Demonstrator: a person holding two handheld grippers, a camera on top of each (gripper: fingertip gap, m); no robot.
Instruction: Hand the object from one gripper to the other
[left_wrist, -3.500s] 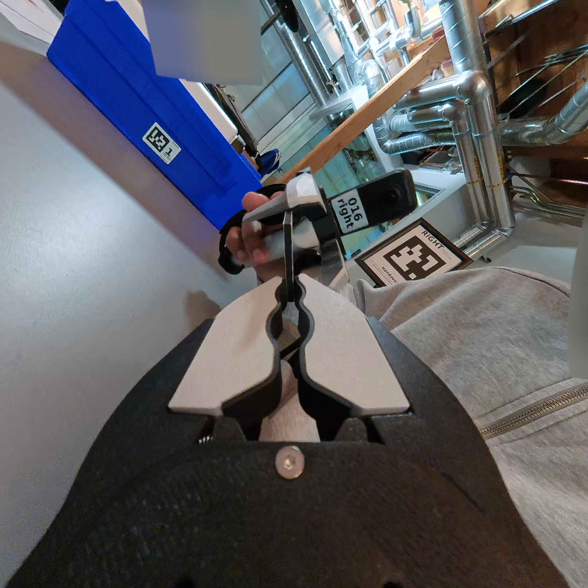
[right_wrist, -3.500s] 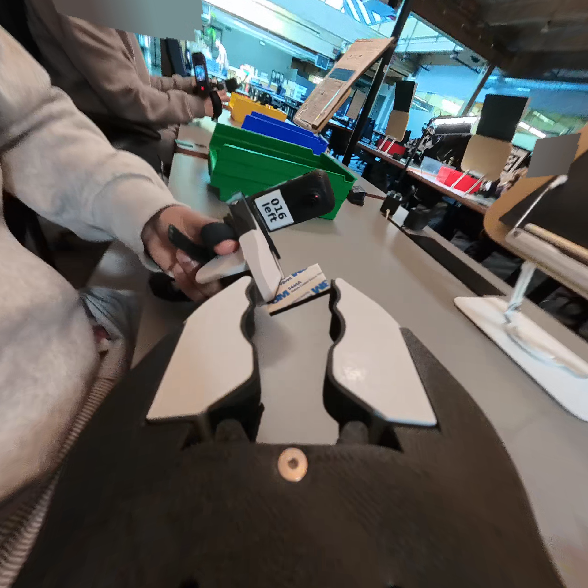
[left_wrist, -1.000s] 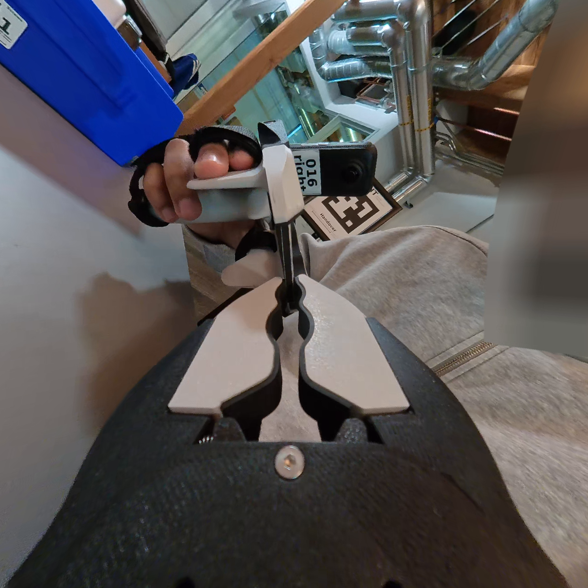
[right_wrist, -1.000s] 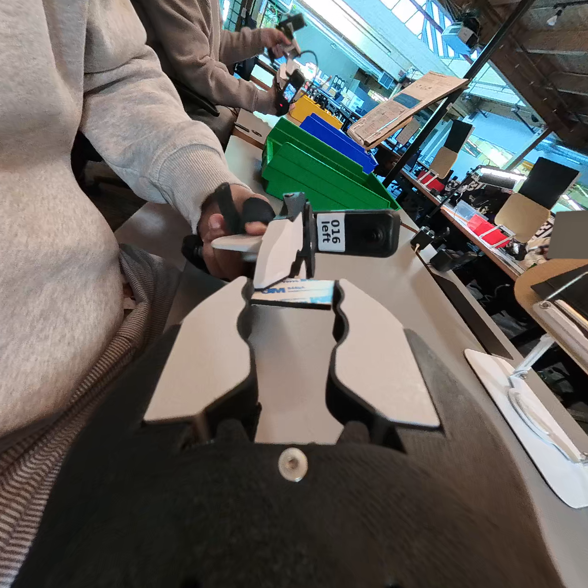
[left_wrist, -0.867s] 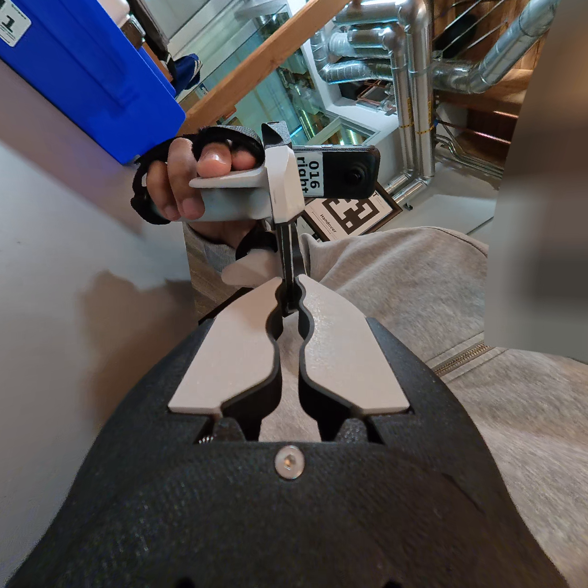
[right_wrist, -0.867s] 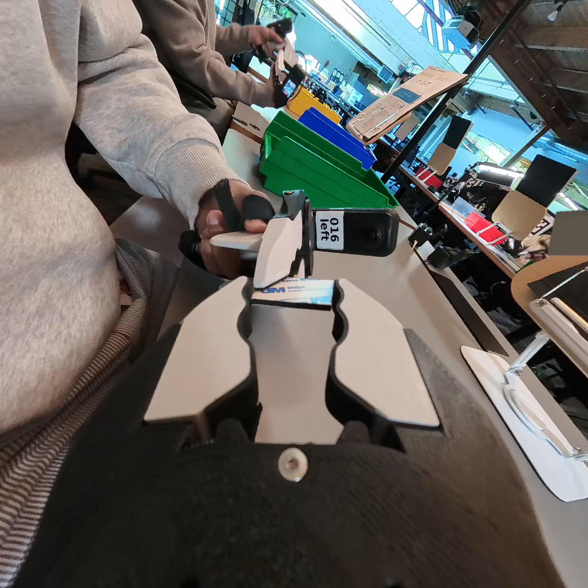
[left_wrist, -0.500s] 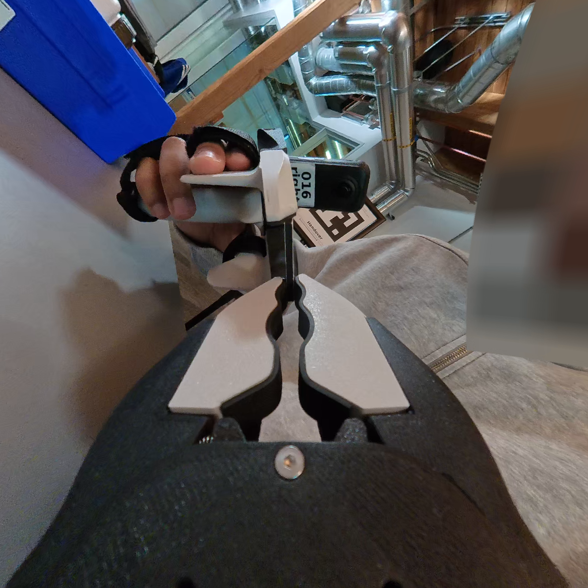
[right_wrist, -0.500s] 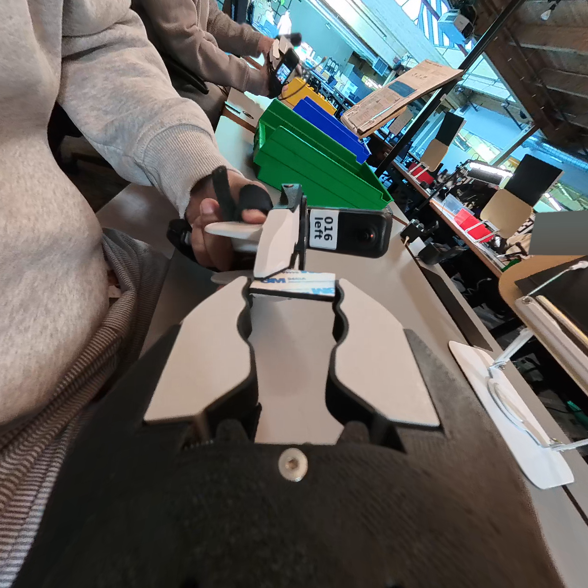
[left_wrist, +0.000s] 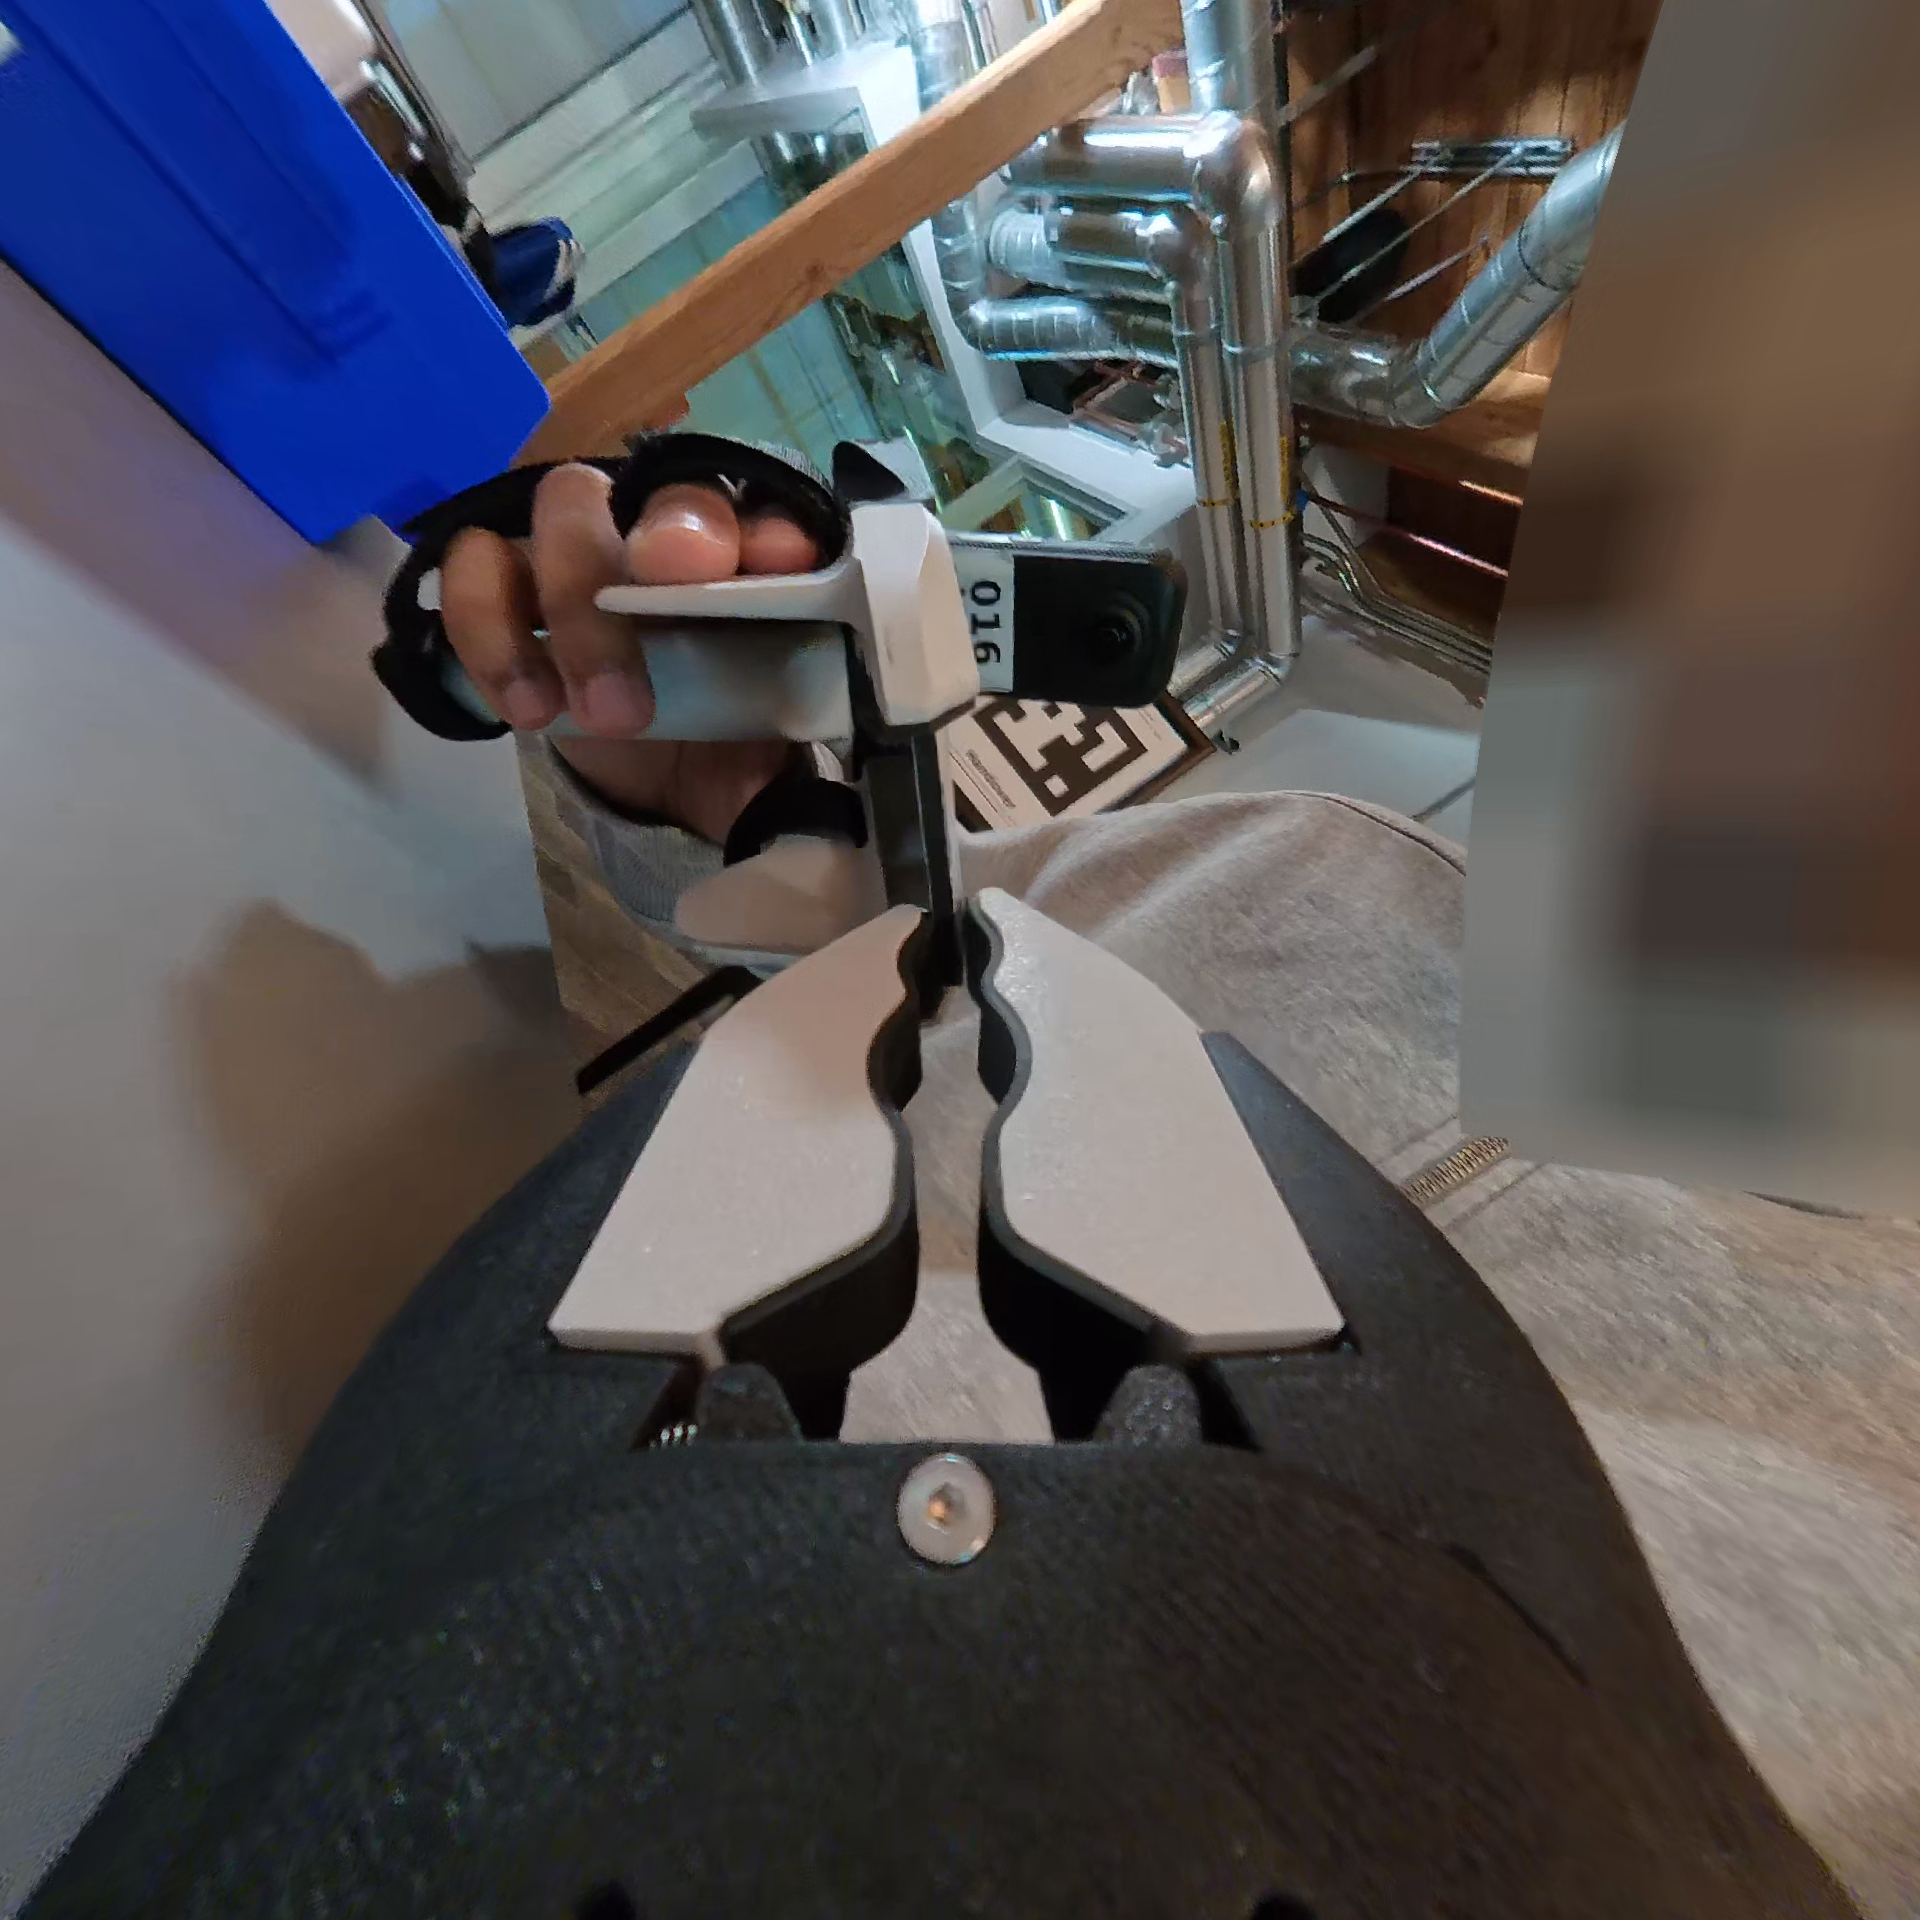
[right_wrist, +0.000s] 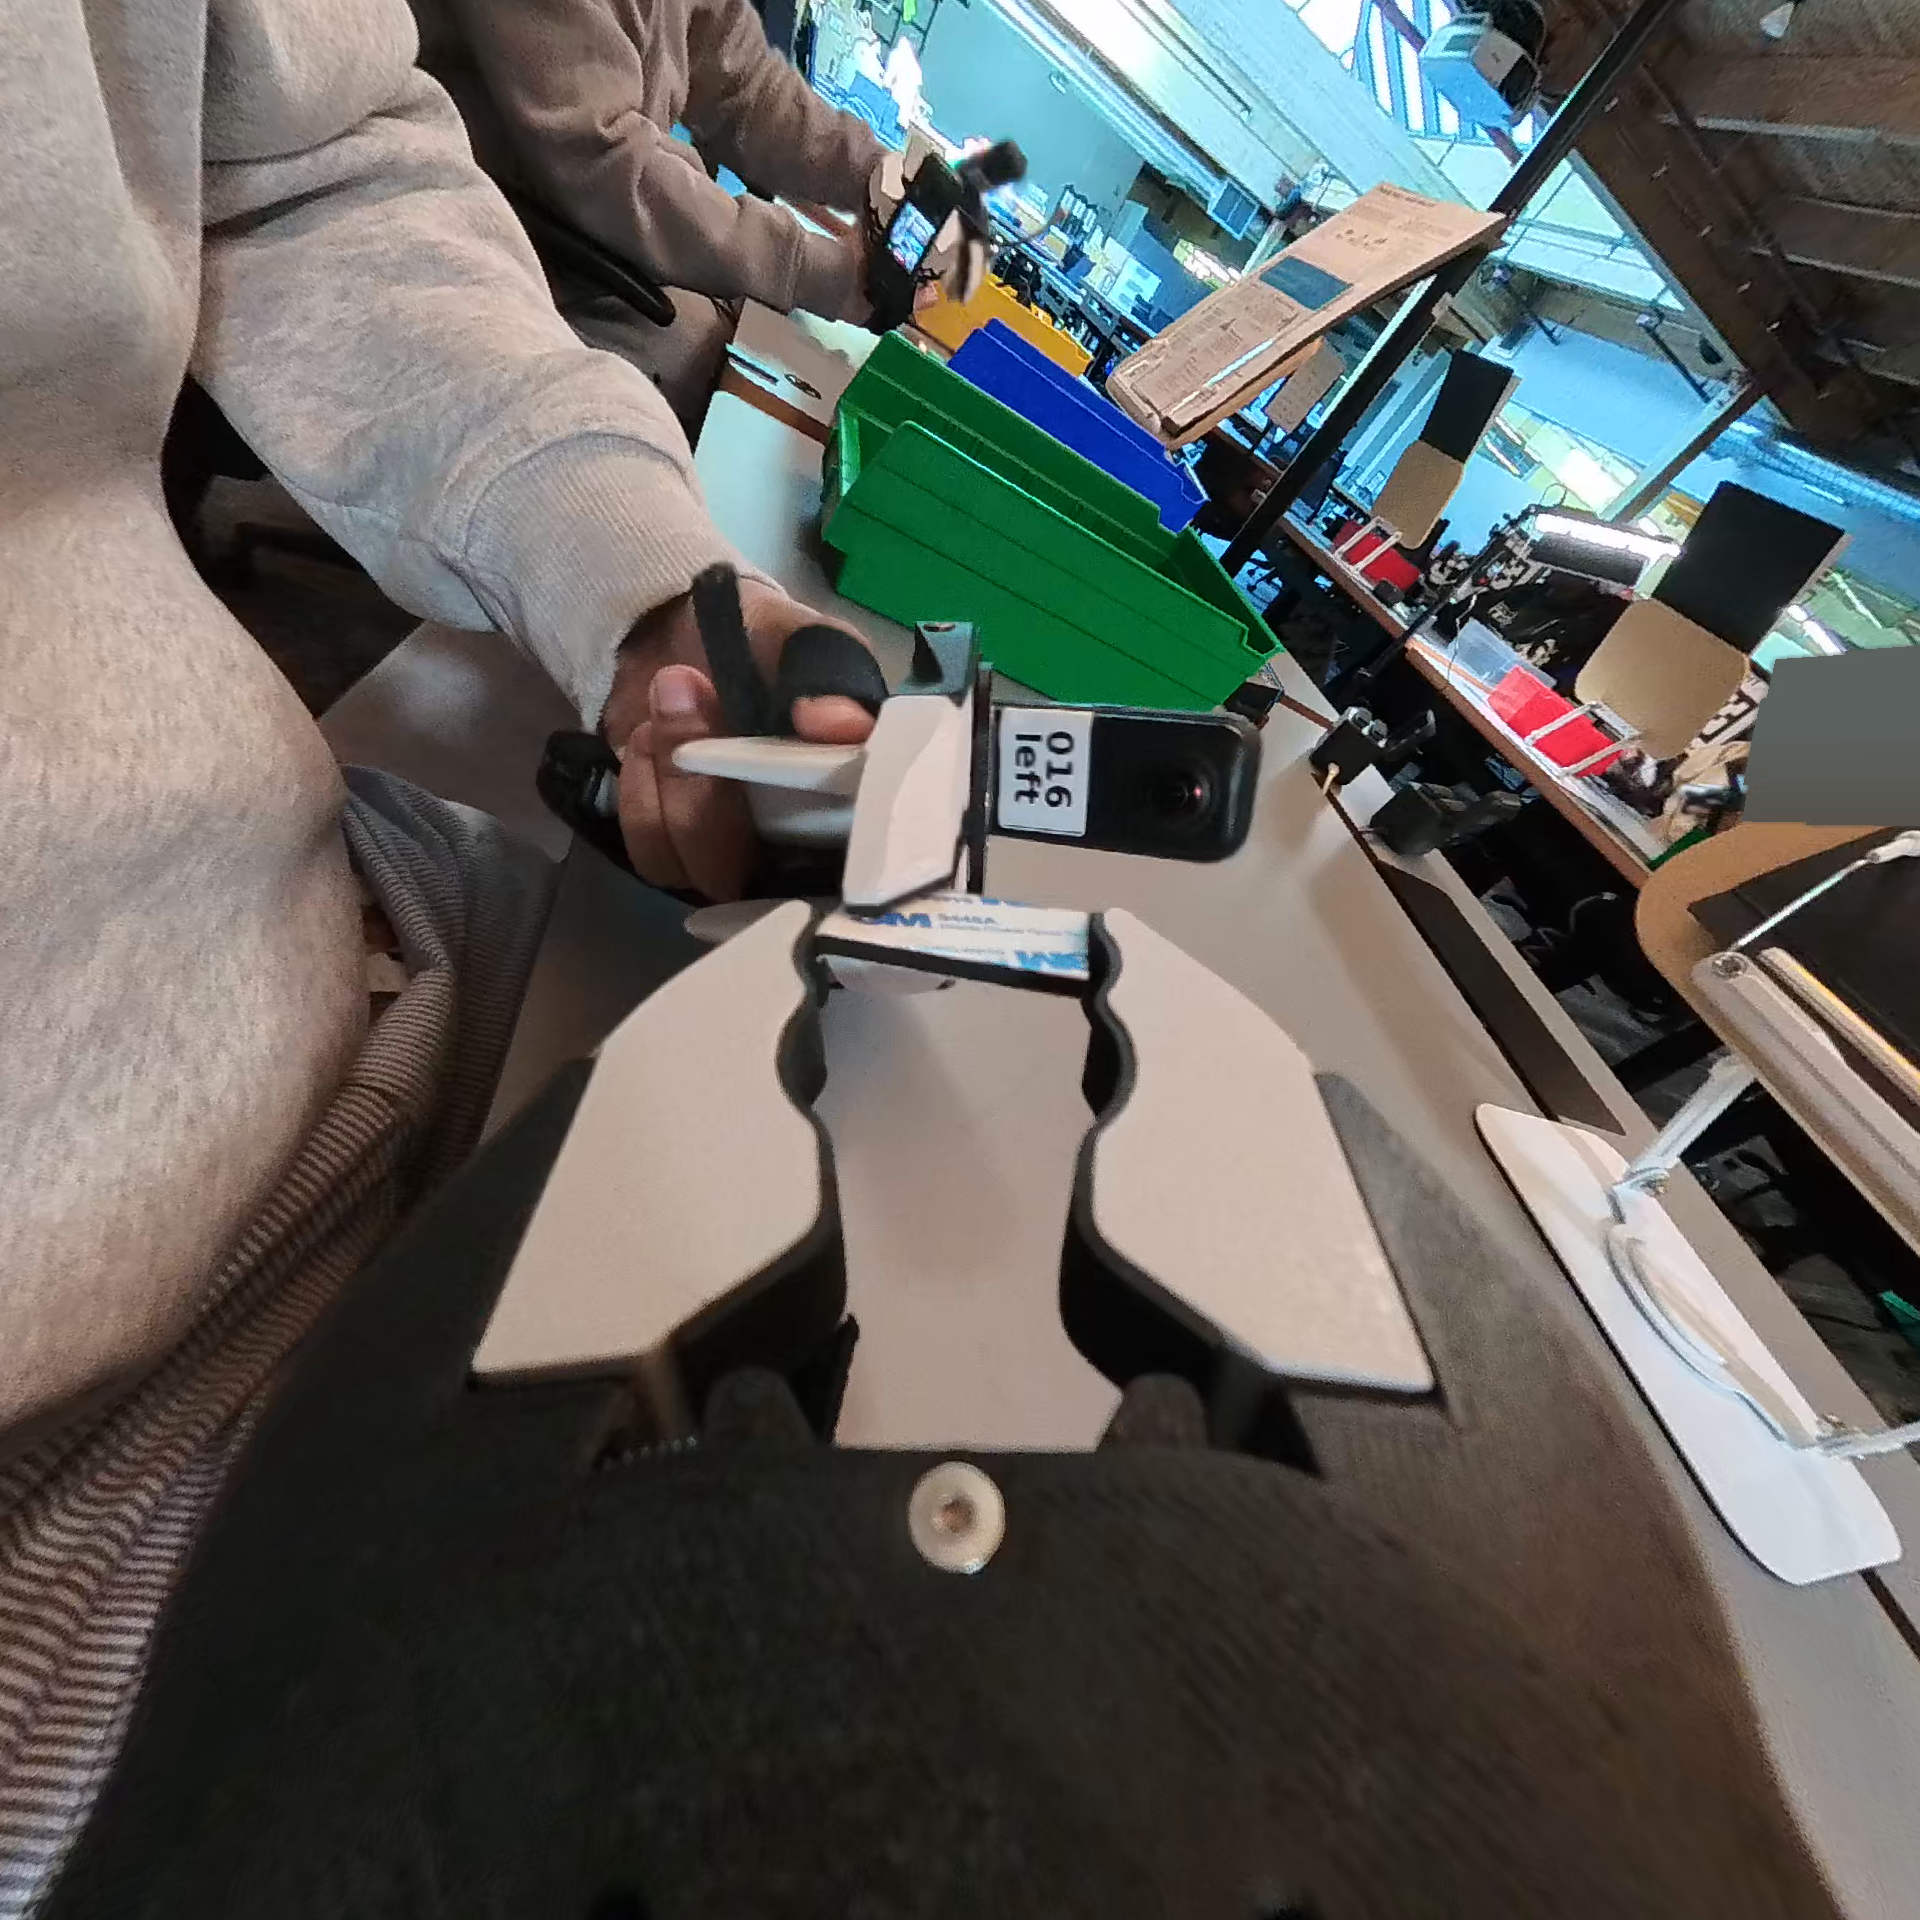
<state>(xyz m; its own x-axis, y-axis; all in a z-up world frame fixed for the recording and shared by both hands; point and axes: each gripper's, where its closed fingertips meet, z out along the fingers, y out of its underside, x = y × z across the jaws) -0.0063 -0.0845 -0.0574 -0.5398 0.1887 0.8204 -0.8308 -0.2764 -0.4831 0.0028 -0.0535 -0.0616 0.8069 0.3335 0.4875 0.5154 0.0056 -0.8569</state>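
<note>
The object is a thin flat strip (right_wrist: 951, 935) with a white printed face and a black edge. My left gripper (left_wrist: 943, 940) is shut on it and shows it edge-on as a narrow black plate (left_wrist: 925, 831). In the right wrist view the left gripper (right_wrist: 914, 894) pinches the strip's left part from above. My right gripper (right_wrist: 954, 951) is open, its jaws wide apart. The strip lies crosswise between its fingertips and reaches both. The right gripper also shows in the left wrist view (left_wrist: 914, 644), held in a hand (left_wrist: 582, 623).
A grey tabletop (right_wrist: 1351, 997) lies below the grippers. Green bins (right_wrist: 1018, 561) and a blue bin (right_wrist: 1070, 416) stand behind them, and a white stand base (right_wrist: 1683, 1351) is at the right. A blue box (left_wrist: 208, 229) is at upper left. A person's grey sleeve (right_wrist: 416, 364) is close on the left. Less than 4 cm separates the two grippers' tips.
Both grippers have swung together with the strip between them, so the background shifts in both views. The strip went from tilted to lying straight across the right fingertips. Jaw widths are unchanged.
</note>
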